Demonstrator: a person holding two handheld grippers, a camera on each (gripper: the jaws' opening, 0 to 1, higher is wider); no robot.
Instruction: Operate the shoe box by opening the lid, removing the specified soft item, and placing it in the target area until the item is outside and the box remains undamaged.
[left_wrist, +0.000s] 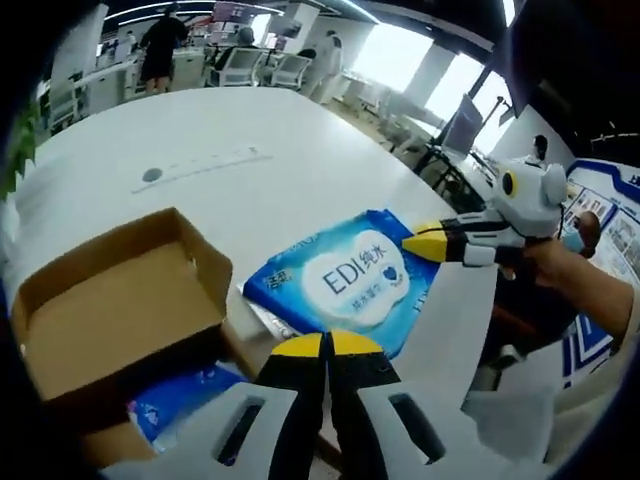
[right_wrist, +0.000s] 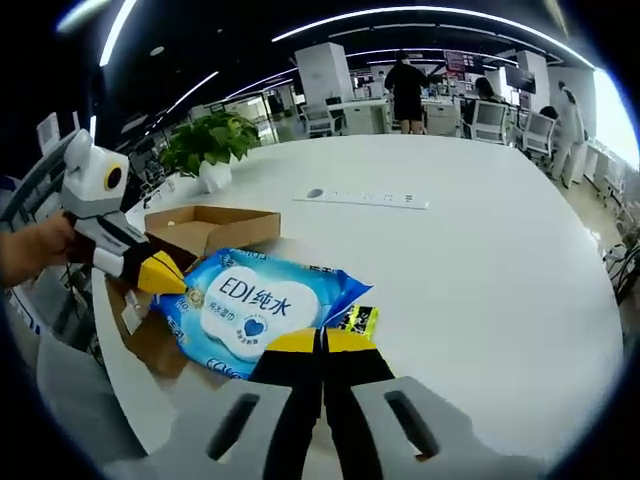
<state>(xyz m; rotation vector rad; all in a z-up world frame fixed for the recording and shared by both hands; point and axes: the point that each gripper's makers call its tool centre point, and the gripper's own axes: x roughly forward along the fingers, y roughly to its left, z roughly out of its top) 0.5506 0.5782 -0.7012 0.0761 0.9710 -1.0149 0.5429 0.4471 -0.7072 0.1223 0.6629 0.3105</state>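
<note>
A blue and white pack of wet wipes (left_wrist: 345, 280) (right_wrist: 250, 305) is held flat between both grippers, just beside the open cardboard shoe box (left_wrist: 120, 300) (right_wrist: 210, 228). My left gripper (left_wrist: 326, 345) (right_wrist: 160, 272) is shut on one edge of the pack. My right gripper (right_wrist: 321, 341) (left_wrist: 425, 243) is shut on the opposite edge. The box lid stands open, and another blue pack (left_wrist: 185, 400) lies inside the box. A small black and yellow packet (right_wrist: 358, 320) peeks out under the wipes.
The box sits near the edge of a large white table (left_wrist: 260, 120) (right_wrist: 480, 260) with a grey cable slot (left_wrist: 200, 165) (right_wrist: 360, 198). A potted plant (right_wrist: 210, 140) stands behind the box. A person's hand (left_wrist: 570, 265) holds the right gripper. People and chairs are far behind.
</note>
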